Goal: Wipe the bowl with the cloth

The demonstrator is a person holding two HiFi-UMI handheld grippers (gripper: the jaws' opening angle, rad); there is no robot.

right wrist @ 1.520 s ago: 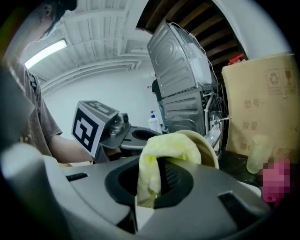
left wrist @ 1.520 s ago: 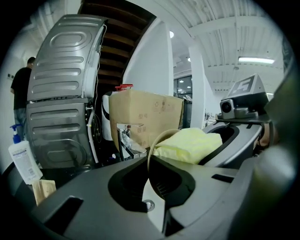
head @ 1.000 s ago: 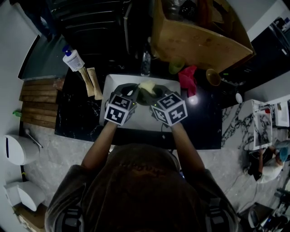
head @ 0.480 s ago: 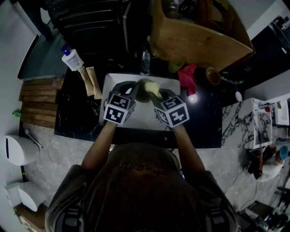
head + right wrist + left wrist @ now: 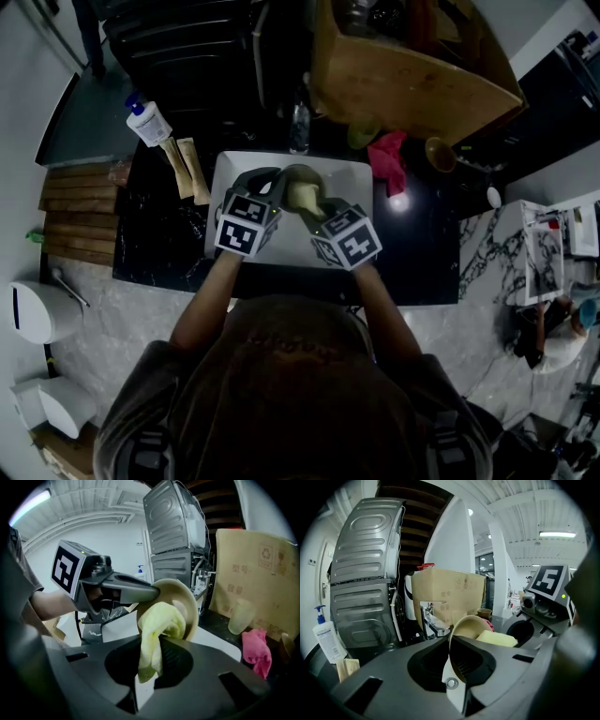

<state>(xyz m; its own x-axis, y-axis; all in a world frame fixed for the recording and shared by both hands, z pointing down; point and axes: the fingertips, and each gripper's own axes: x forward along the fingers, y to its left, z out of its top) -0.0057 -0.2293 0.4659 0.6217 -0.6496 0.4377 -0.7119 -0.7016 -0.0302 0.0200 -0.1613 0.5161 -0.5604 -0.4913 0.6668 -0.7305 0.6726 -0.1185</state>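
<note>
Two grippers were seen, one bowl, and two cloths, one yellow and one pink. The left gripper [image 5: 453,660] was clamped on the rim of the bowl [image 5: 469,623], the rim being caught between its jaws. The right gripper [image 5: 149,665] was closed on the yellow cloth [image 5: 160,623], a loose end of which was left hanging down between the jaws.

In the head view, the bowl [image 5: 298,184] was held in the air over a single white basin [image 5: 291,251], between the two grippers. It was turned up on its edge, so that its open side was presented to the right gripper. It was seen to be round, shallow and plain beige, with a thin rim. The bunched cloth was pressed against the bowl's inner face.

One tap [image 5: 433,623] was seen behind the bowl. One pump bottle [image 5: 150,122] was stood to the left of the basin. One cardboard box [image 5: 262,573], one pale green cup [image 5: 240,616] and the pink cloth [image 5: 257,649] were seen on the dark counter.
</note>
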